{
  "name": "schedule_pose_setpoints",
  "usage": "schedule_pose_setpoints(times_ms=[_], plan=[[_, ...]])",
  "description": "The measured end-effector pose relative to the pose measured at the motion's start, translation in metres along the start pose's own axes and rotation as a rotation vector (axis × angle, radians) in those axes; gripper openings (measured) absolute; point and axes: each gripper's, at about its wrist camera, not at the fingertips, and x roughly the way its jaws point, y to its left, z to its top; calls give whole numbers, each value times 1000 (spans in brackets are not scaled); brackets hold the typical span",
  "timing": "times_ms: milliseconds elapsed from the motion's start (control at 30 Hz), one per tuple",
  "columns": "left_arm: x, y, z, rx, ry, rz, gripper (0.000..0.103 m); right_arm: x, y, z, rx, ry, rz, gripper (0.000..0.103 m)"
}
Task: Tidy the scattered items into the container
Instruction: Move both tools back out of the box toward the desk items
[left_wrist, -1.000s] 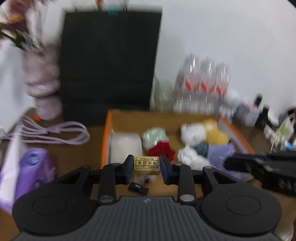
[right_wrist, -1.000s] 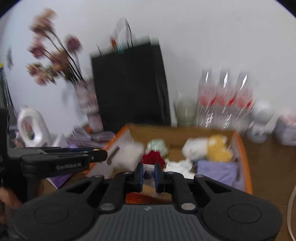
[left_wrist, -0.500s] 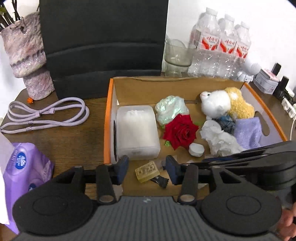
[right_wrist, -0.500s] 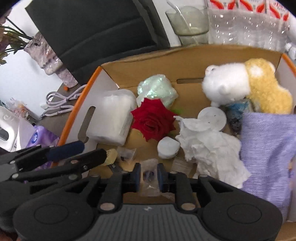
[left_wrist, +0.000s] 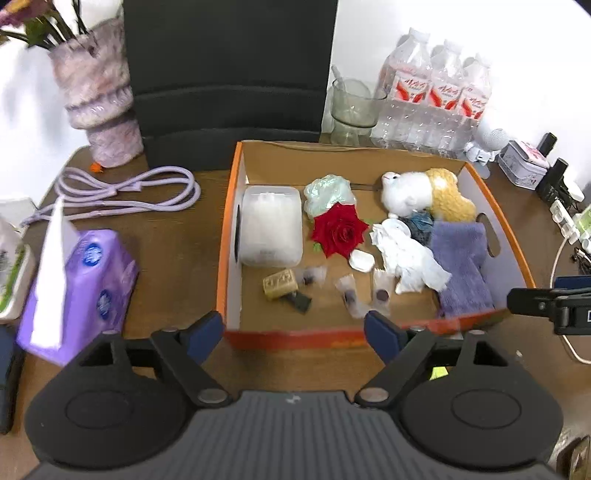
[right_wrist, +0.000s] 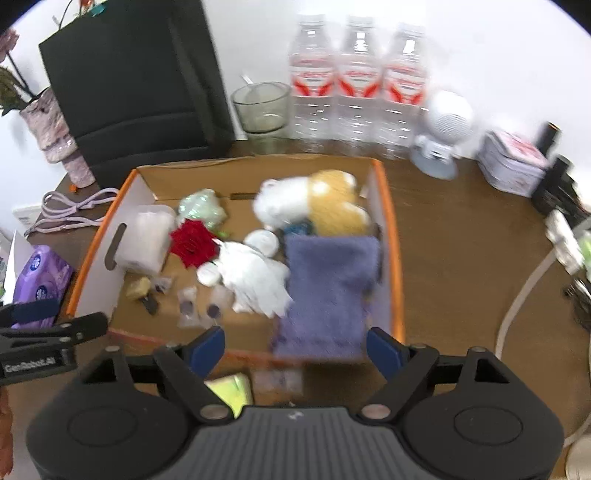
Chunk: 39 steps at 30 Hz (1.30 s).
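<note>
The orange-rimmed cardboard box (left_wrist: 227, 240) holds a red rose (left_wrist: 340, 229), a white plastic case (left_wrist: 271, 225), a plush toy (left_wrist: 424, 194), a purple towel (left_wrist: 460, 258) and crumpled tissue (left_wrist: 406, 254). Near its front wall lie a tan block (left_wrist: 280, 282) and small clear packets (left_wrist: 349, 295). My left gripper (left_wrist: 293, 330) hovers before the box's front wall, jaws opening wide, nothing between them. My right gripper (right_wrist: 295, 345) hangs over the front right corner by the towel (right_wrist: 328, 280), jaws also opening and empty. A yellow-green item (right_wrist: 231, 391) lies on the table below it.
Left of the box are a purple tissue pack (left_wrist: 81, 288), a lilac cable (left_wrist: 129, 192) and a vase (left_wrist: 99, 99). A black bag (left_wrist: 229, 74), a glass bowl (left_wrist: 354, 107) and water bottles (left_wrist: 436, 103) stand behind. A white cord (right_wrist: 524, 291) runs along the right.
The left gripper let go of the tan block, which now lies in the box. The right gripper released a clear packet there. Both opened and drew back from the box.
</note>
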Motion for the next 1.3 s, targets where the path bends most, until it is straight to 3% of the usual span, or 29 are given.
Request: schedule_pose_setpoints(times_ms=[167,233,333,433,600,733,833,900,1000,1100,1200,1300], plan=[[-36,-6,-26,4,-84,14,97,-32,-3,-28,-13,-56,0,85],[-50,-5,-39,-33,-151,1,102,-45,0,-40,-1,-120,22,85],[-73,-6,-63,-52,-328,4,103,-71,10,-70,-15,-334,-8,85],[-92,-11,-80,-20,-436,18,103,-87,25,-100,-115,-498,-68,85],[-117,-15,-101,-51,-521,7,103,-100,36,-123,-137,-591,-29,85],[-127,-18,-117,-51,-559,22,103,-106,40,-137,-152,-612,-29,85],[-131,-18,-154,-46,-613,-31,103,-107,39,-159,-135,-617,-22,86],[-126,-15,-190,-59,-606,-106,103,-104,33,-188,-99,-619,10,93],[-115,-11,-248,-124,-539,-179,103,-88,24,-240,-68,-577,-5,94],[-106,-15,-294,-131,-517,-171,103,-77,14,-298,-45,-569,2,94],[-94,-27,-309,-100,-474,-115,103,-66,4,-340,30,-571,34,93],[-87,-34,-298,-39,-482,-120,103,-54,7,-349,31,-560,39,92]])
